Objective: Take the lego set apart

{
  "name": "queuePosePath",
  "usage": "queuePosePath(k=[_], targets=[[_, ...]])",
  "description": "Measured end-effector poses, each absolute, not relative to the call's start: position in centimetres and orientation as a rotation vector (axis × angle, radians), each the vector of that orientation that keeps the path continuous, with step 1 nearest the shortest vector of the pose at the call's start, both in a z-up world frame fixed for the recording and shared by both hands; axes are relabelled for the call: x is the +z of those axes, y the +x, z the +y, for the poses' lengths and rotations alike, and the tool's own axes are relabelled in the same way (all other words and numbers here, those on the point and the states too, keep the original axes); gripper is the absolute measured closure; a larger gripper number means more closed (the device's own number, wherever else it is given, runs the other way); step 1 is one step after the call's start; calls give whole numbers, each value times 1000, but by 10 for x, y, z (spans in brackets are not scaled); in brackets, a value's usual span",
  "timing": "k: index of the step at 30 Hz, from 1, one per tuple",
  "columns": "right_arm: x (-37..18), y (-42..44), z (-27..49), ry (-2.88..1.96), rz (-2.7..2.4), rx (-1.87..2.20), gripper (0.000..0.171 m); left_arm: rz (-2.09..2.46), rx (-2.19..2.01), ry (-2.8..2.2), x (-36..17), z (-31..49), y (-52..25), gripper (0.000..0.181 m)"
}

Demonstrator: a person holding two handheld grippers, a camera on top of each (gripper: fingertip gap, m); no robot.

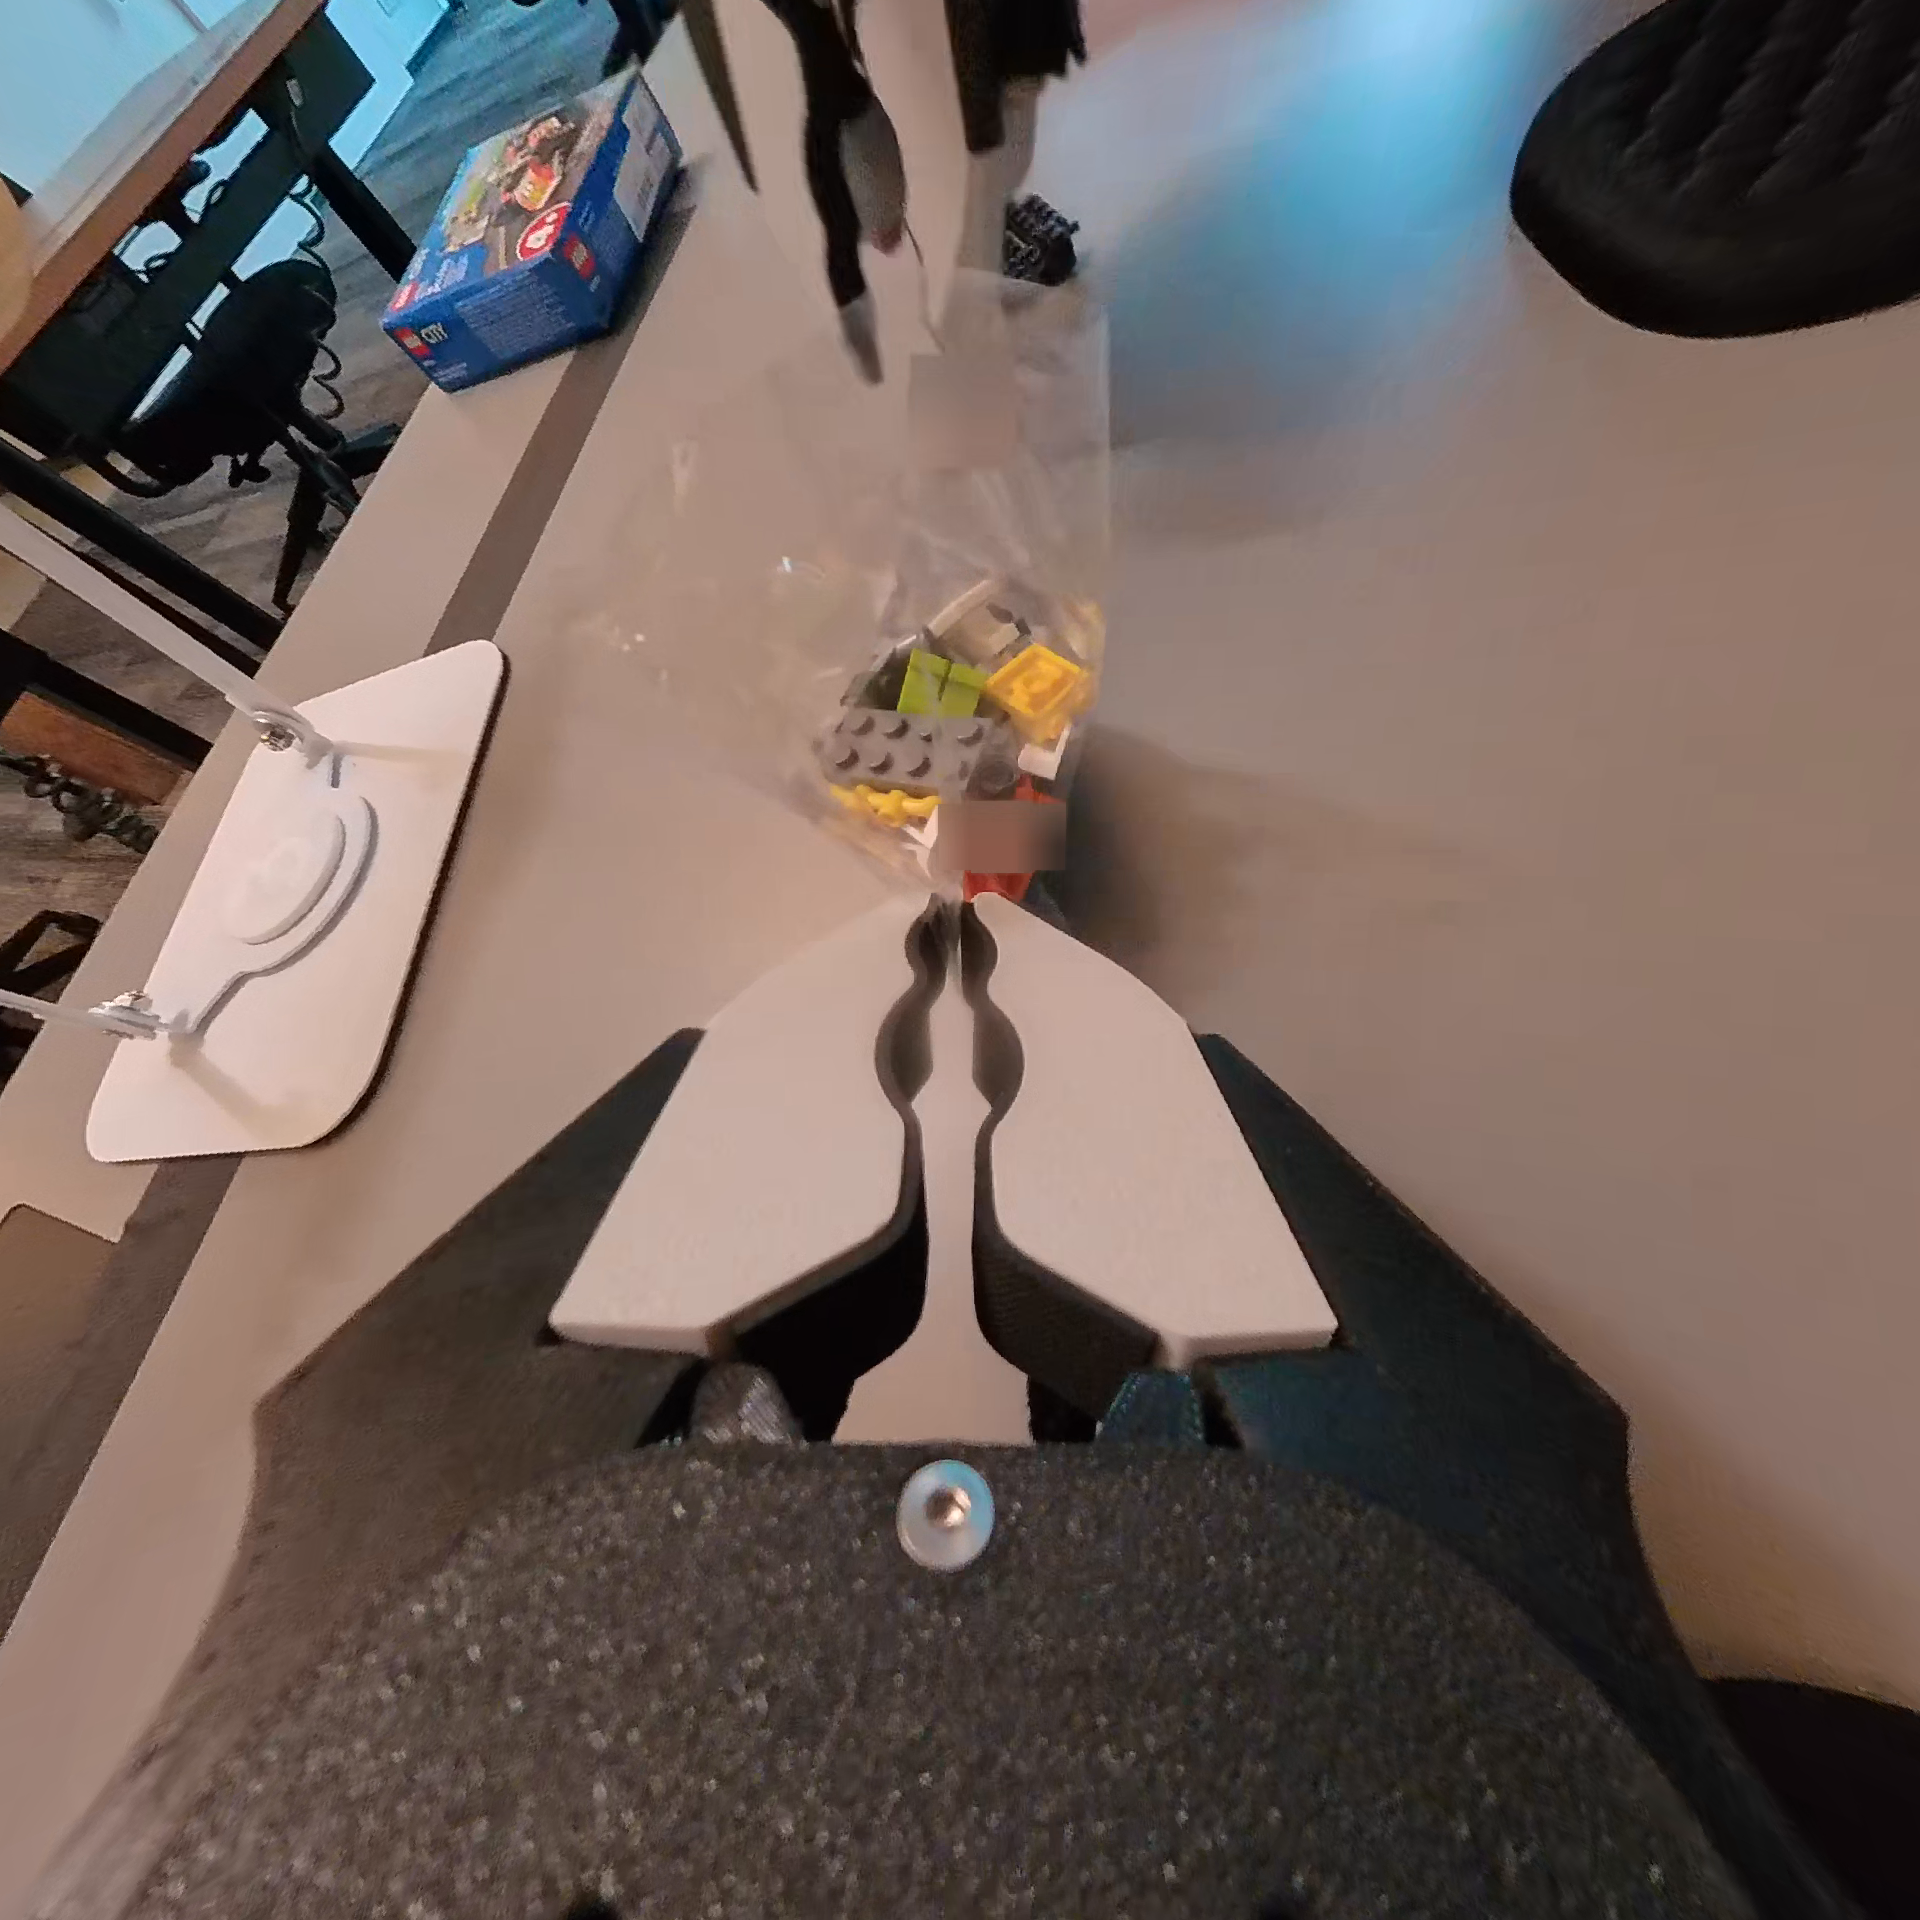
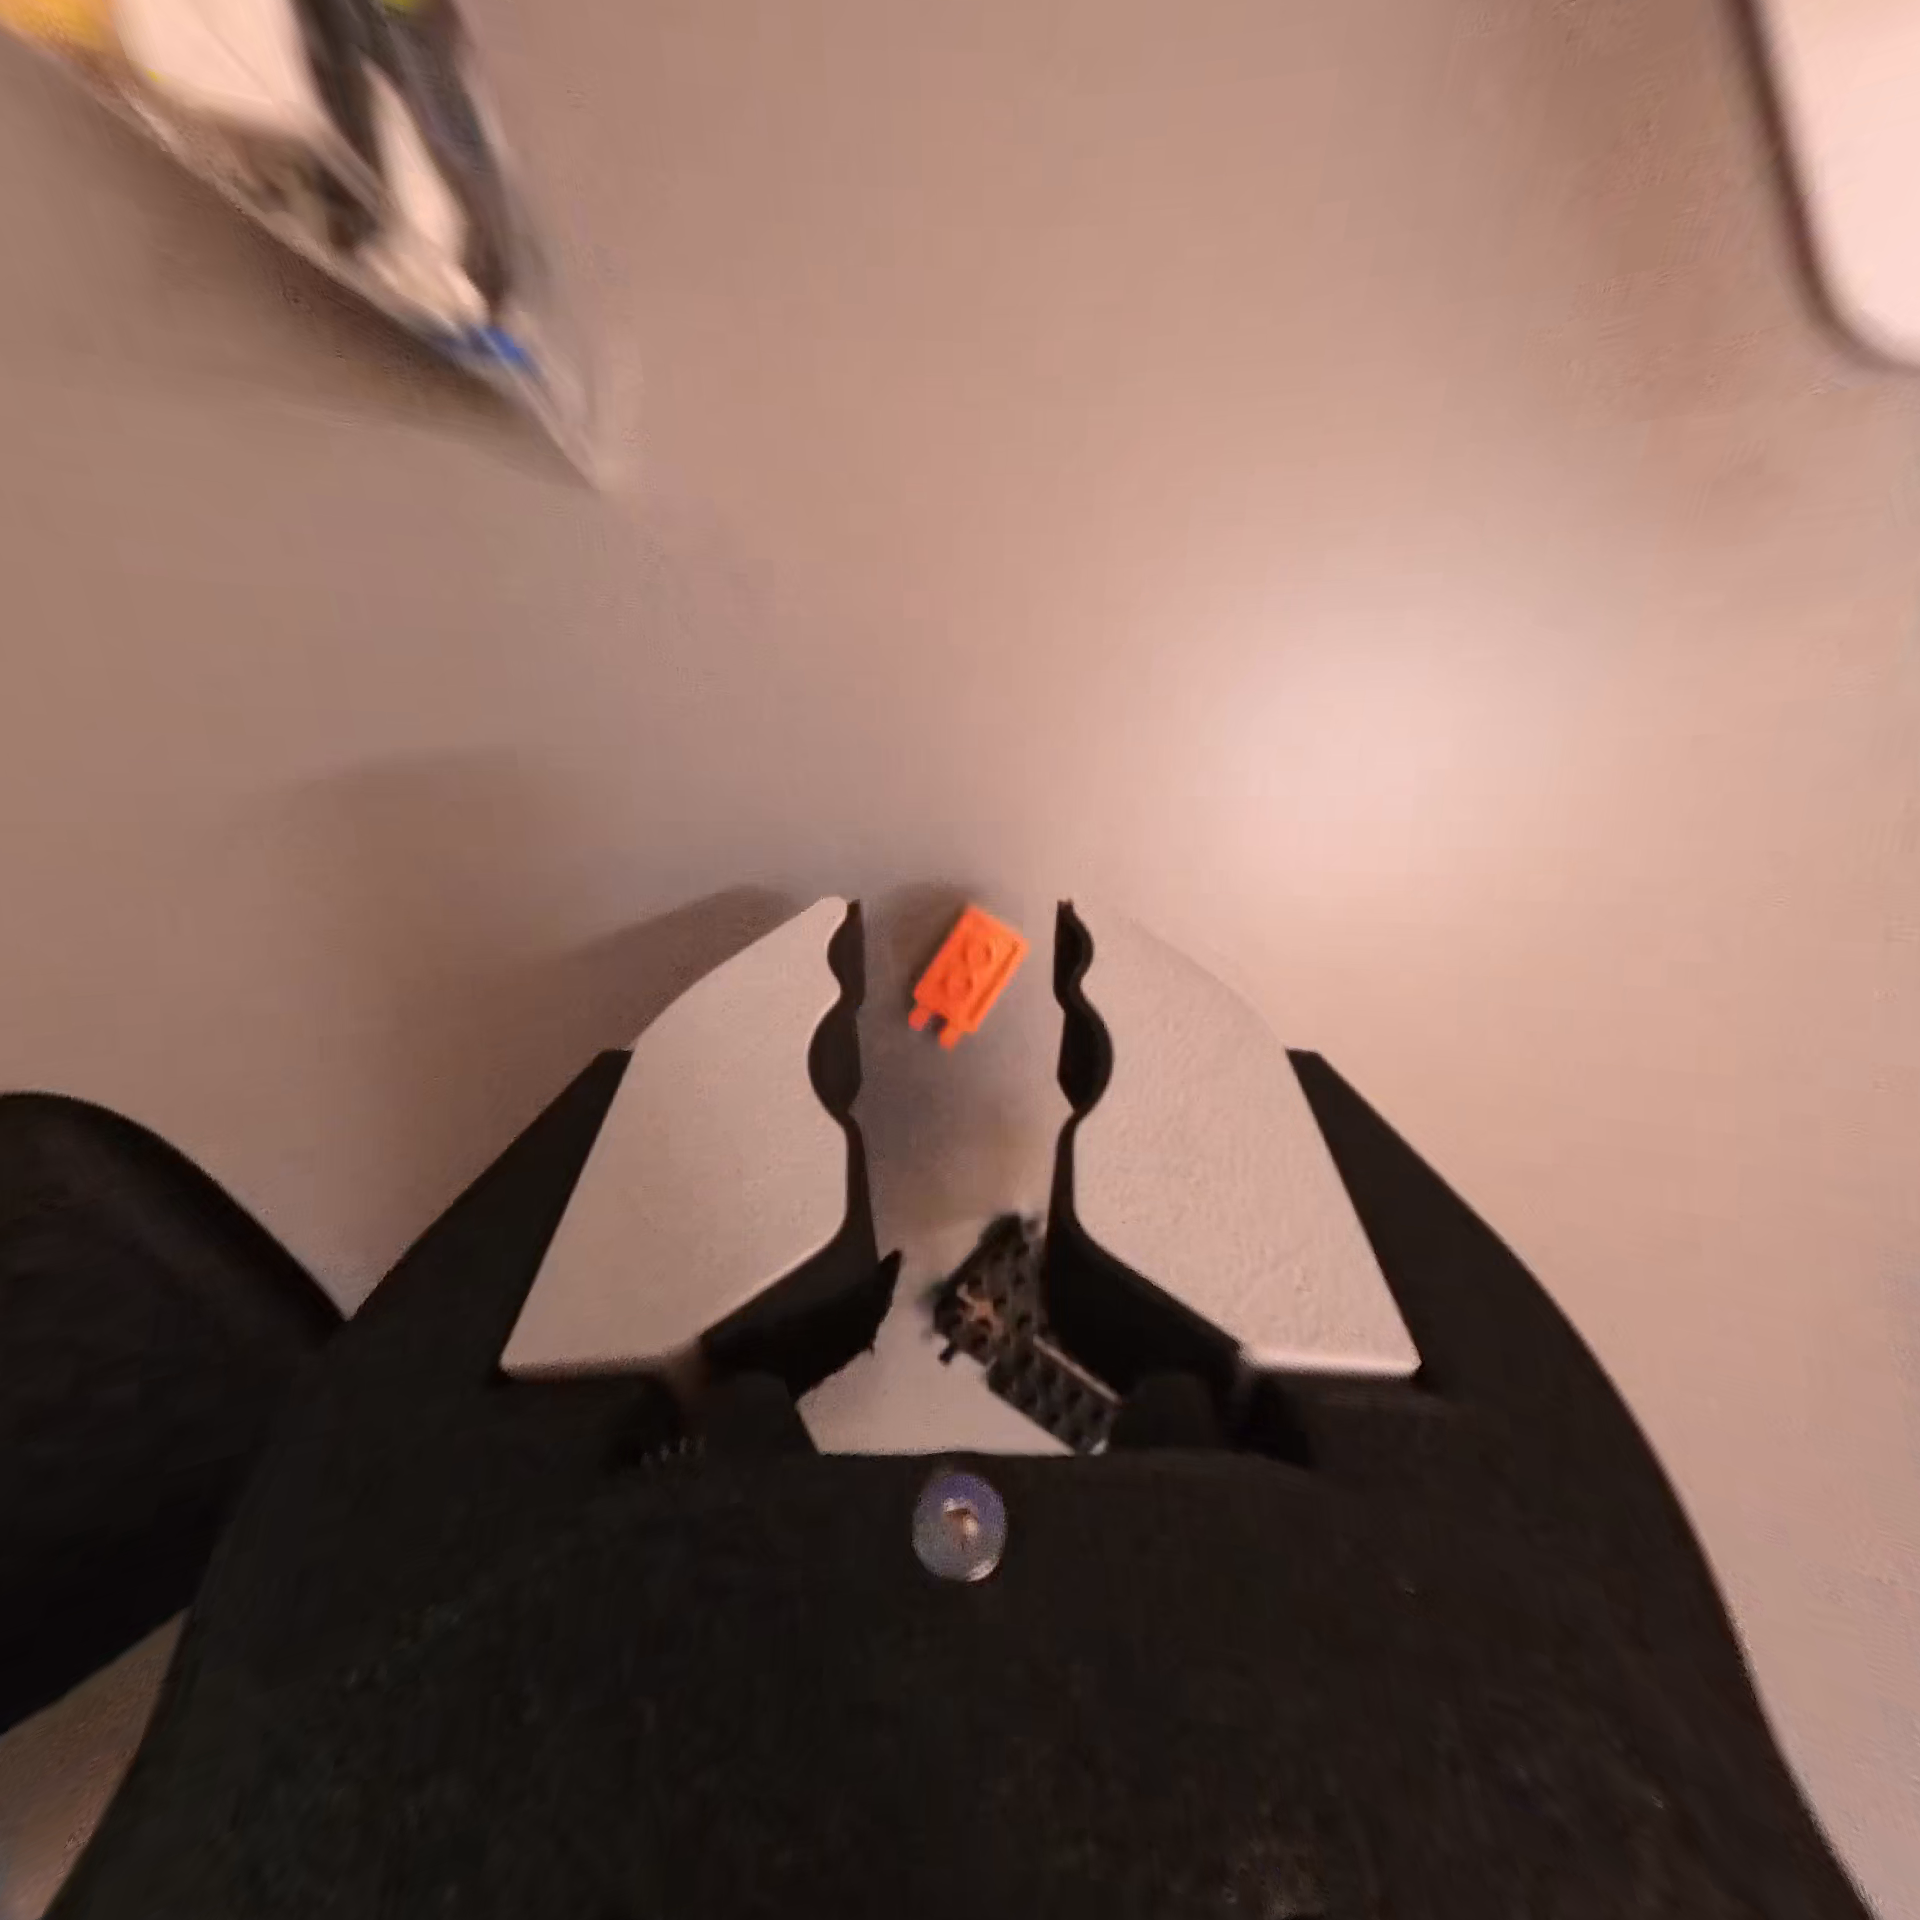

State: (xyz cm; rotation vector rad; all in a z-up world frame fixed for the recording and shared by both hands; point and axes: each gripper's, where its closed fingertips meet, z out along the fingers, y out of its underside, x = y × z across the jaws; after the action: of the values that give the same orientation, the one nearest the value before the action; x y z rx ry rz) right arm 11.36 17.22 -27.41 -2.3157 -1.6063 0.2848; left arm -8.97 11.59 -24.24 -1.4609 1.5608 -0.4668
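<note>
Lego pieces are spread over a pale table (image 1: 1455,935), most of them inside a clear plastic bag (image 1: 935,582) whose near corner is pinched between the closed tips of the left gripper (image 1: 951,914). Far left lies the blue Lego box (image 1: 530,249), and nearer on the left a white board (image 1: 312,894). In the right wrist view, the right gripper (image 2: 958,914) stands partly open with nothing in it, a small orange plate (image 2: 966,977) lying between its fingers and a black studded piece (image 2: 1023,1340) nearer its base.
</note>
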Motion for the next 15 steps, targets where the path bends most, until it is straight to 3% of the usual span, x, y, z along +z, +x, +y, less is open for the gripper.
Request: queuePosePath(k=[11, 15], targets=[[-304, 132, 170, -2397, -1486, 299, 154, 1461, -403, -1419, -227, 129, -92, 179], [-269, 101, 168, -2241, -1507, 378, 155, 1457, -402, -1420, -227, 129, -93, 179]])
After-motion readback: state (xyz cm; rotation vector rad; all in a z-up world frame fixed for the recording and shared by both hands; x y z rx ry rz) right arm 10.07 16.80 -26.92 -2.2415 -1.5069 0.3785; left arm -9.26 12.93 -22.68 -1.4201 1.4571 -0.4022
